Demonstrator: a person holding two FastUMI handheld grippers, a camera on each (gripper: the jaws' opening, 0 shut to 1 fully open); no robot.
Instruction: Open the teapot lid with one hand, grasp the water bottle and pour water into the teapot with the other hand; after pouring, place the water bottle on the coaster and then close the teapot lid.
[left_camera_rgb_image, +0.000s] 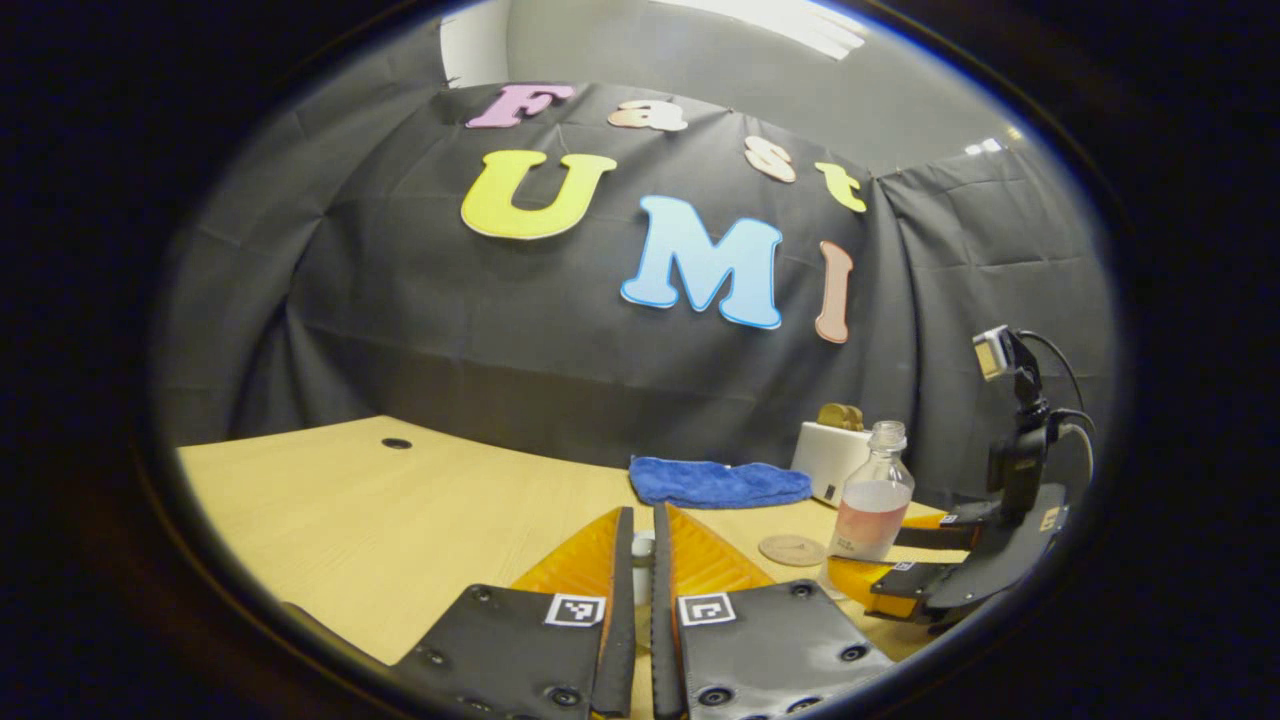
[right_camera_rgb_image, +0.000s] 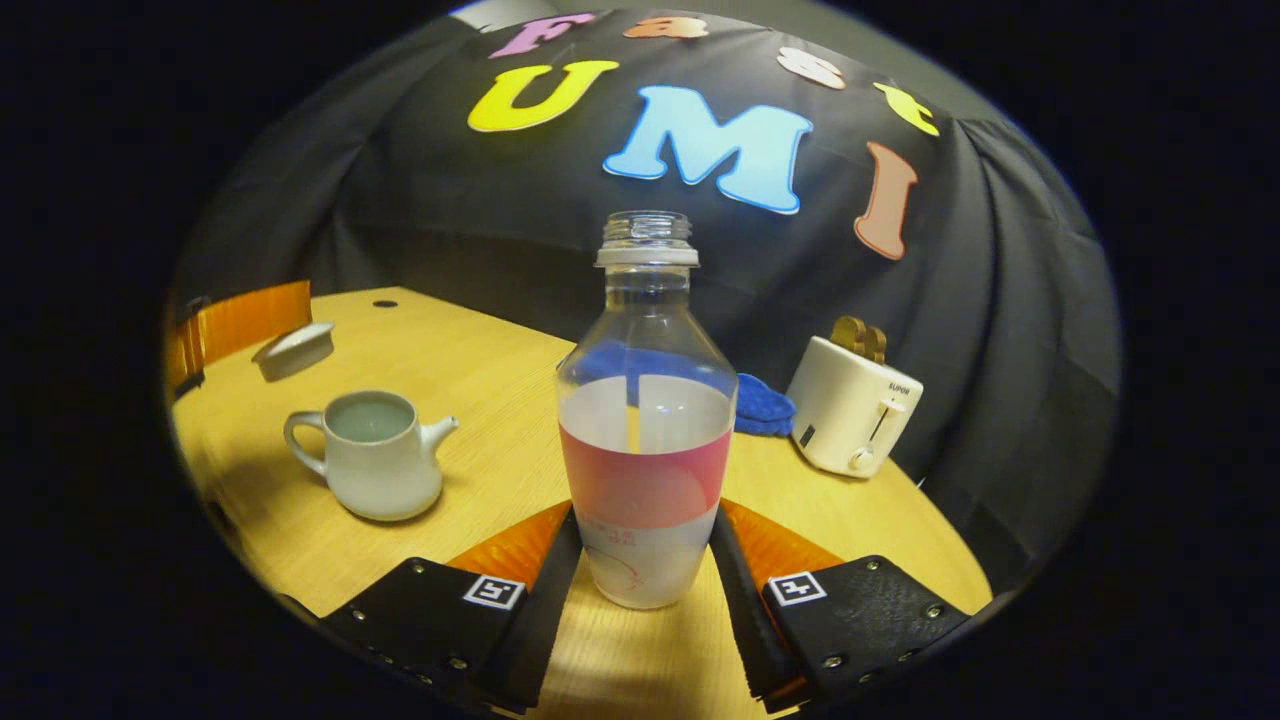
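Note:
The white teapot stands open at the table's left with liquid inside. Its lid hangs in the air behind it, gripped by the left gripper's fingers. In the left gripper view my left gripper is shut on a white bit of the lid. The clear, capless water bottle, partly full with a pink label, stands upright between the fingers of my right gripper, which press its lower sides. From the left, the bottle and right gripper sit just right of the round coaster.
A white toaster stands at the back right against the black cloth wall, with a blue cloth to its left. The wooden table has a small cable hole at its far left.

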